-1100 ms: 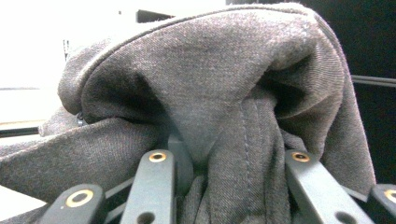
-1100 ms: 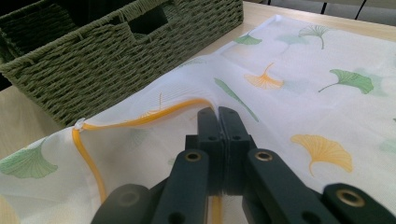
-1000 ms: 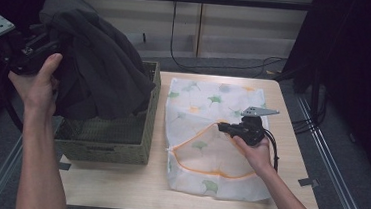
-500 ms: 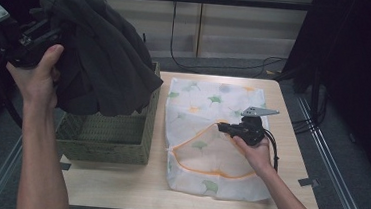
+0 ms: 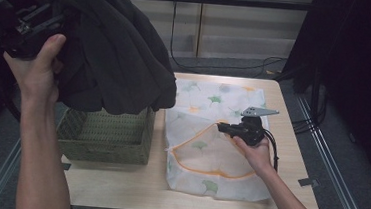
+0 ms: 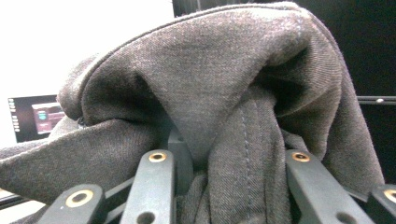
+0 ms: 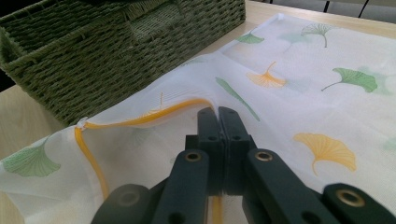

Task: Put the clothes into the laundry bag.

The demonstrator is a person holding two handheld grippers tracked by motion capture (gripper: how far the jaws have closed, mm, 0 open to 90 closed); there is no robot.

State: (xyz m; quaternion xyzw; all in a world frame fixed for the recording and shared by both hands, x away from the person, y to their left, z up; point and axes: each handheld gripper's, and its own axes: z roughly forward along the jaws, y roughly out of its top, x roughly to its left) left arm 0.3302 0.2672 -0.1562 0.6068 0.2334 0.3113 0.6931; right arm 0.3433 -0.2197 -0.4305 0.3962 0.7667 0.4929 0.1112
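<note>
Dark garment lifted high on my left, patterned bag pinned open-edged on my right.

My left hand-held gripper (image 5: 26, 27) pinches the dark grey garment (image 5: 112, 53) and holds it up above the woven basket (image 5: 106, 133), its folds hanging down over the basket's back rim. It looks thick and heavy, with stitched seams. My right hand-held gripper (image 5: 227, 129) has its jaws pressed together on the orange-trimmed edge of the white leaf-print bag (image 5: 209, 156), which lies flat on the counter (image 5: 117, 184) just beside the basket. The trim curves toward the basket side, so I judge the opening faces my left. The garment therefore hangs up and to the left of that opening, and my left hand is the nearer one to bring it across and down.
</note>
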